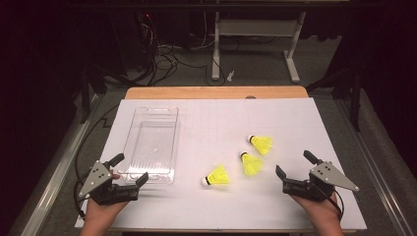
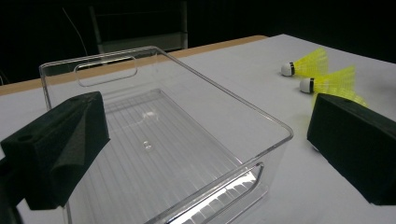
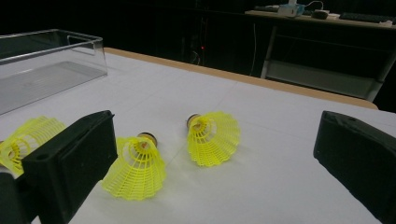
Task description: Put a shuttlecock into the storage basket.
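Both claws are held wide open — the left gripper (image 1: 132, 169) at the near end of the clear bin (image 1: 151, 143), the right gripper (image 1: 293, 164) just beside three yellow shuttlecocks (image 1: 252, 164) lying loose on the white tabletop (image 1: 295, 206), nothing gripped.

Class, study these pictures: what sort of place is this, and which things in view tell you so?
Probably a lab or workshop set up for recording. A white-covered table holds a clear plastic bin and three yellow shuttlecocks; loose cables trail over the floor beyond, beside a desk frame in a dark room.
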